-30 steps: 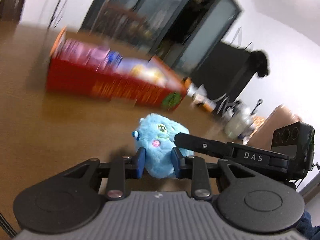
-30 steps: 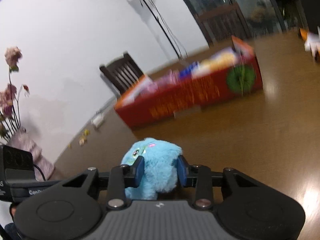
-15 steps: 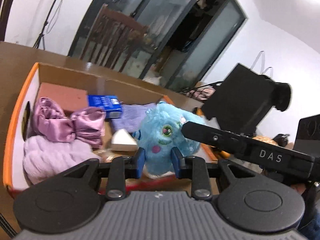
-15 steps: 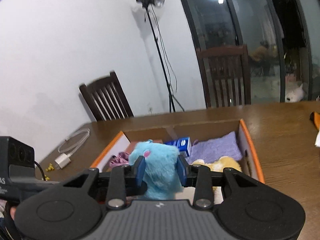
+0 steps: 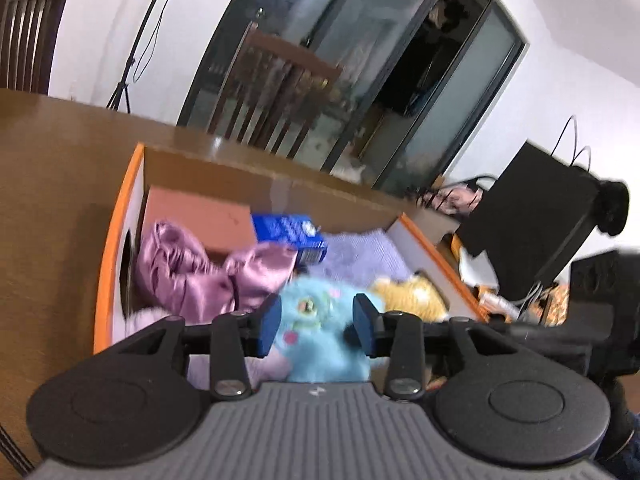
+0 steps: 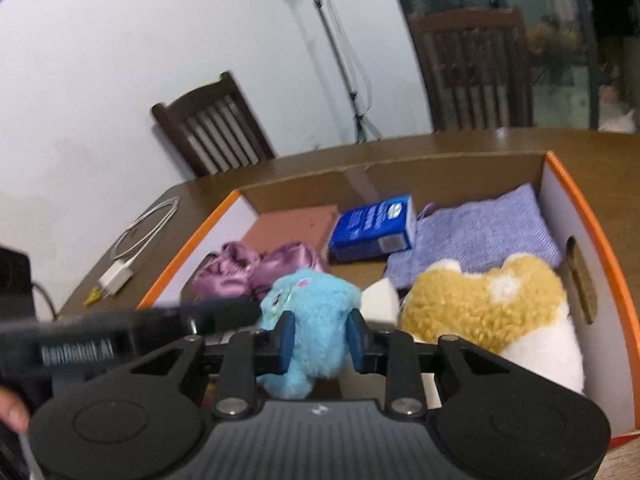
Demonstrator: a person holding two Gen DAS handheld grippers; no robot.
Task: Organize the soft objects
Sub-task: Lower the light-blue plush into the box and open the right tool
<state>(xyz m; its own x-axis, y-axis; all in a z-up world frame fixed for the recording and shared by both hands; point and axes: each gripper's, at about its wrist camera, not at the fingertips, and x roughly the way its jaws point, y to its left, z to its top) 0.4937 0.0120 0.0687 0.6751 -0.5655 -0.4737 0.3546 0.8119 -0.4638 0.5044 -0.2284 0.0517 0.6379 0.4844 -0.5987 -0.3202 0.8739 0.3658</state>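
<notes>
While the left tongs (image 5: 316, 330) spread off the blue plush monster (image 6: 316, 320), the closing right tongs (image 6: 320, 340) pinch it mid-frame, hanging above the orange-rimmed cardboard box (image 6: 560, 168), between satin bow (image 6: 256, 272) and tan plush (image 6: 488, 304).

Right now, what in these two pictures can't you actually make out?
- Left wrist view: blue plush toy is motion-blurred, its underside hidden by the left gripper.
- Right wrist view: box floor beneath the toy, hidden by the right gripper.
- Blue carton: print too small.
</notes>
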